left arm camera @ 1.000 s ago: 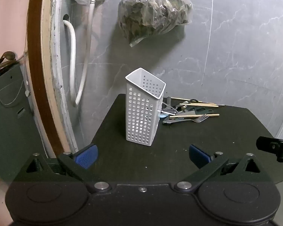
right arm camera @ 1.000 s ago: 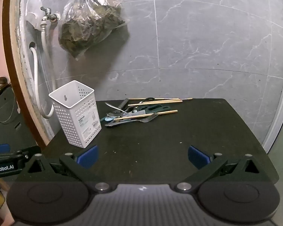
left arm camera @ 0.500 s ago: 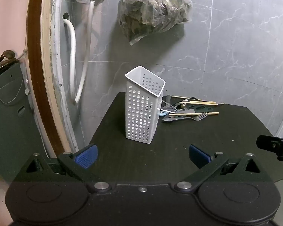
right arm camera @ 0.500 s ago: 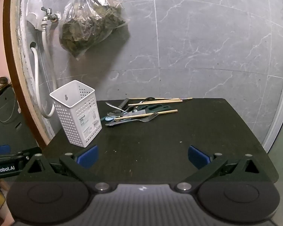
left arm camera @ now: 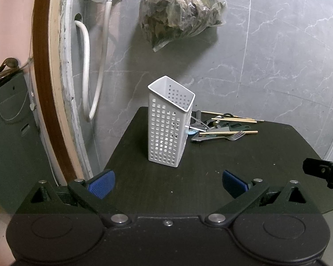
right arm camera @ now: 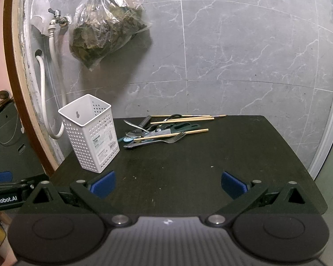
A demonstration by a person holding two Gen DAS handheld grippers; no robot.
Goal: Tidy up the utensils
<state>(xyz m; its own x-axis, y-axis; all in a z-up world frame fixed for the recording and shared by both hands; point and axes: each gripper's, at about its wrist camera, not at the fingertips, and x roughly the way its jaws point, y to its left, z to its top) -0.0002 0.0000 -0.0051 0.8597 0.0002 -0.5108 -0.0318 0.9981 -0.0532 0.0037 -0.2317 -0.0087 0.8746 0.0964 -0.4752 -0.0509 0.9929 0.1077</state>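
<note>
Barely anything is altered across the last second: the left view is carried slightly back, so the white holder [left arm camera: 169, 124] is seen a touch smaller, and nothing on the desk [left arm camera: 211, 177] is displaced. No utensil is judged sorted yet; the approach is only being lined up.

Left gripper [left arm camera: 167, 182]: jaws wide, nothing held, holder at 12 o'clock, upright and apart from the pads.

Right gripper [right arm camera: 167, 182]: jaws wide, empty, holder at 10 o'clock, utensil pile [right arm camera: 164, 130] at 12 o'clock near the desk's far edge.

In the pile a fork [right arm camera: 166, 140], chopsticks [right arm camera: 171, 135] and scissors [right arm camera: 175, 126] are made out; overlapped pieces cannot be counted. The pile's left end is hidden by the holder in the left view.
</note>
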